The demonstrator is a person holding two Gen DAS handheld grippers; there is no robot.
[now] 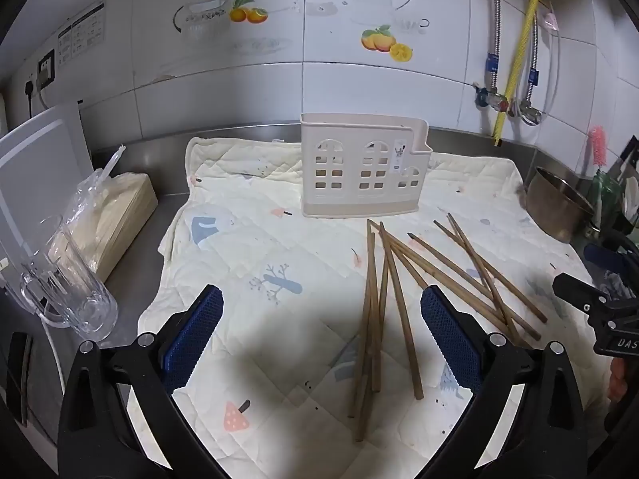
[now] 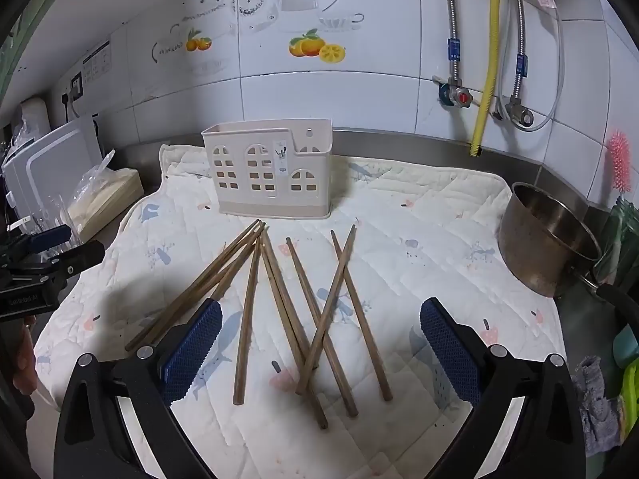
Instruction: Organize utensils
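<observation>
Several brown wooden chopsticks [image 1: 393, 279] lie scattered on a quilted cream mat [image 1: 247, 239]; they also show in the right wrist view [image 2: 279, 303]. A cream plastic utensil holder [image 1: 361, 167] with window-shaped holes stands upright at the mat's back, also in the right wrist view [image 2: 269, 167]. My left gripper [image 1: 321, 331] is open and empty above the mat, left of the chopsticks. My right gripper [image 2: 321, 335] is open and empty, hovering over the near ends of the chopsticks. The right gripper's body shows at the left view's right edge [image 1: 599, 315].
A clear glass mug [image 1: 66, 279] and a bagged box [image 1: 120, 215] stand left of the mat. A steel pot [image 2: 547, 235] sits at the right with a pink brush [image 2: 619, 163] behind. Tiled wall and pipes [image 2: 485, 60] are at the back.
</observation>
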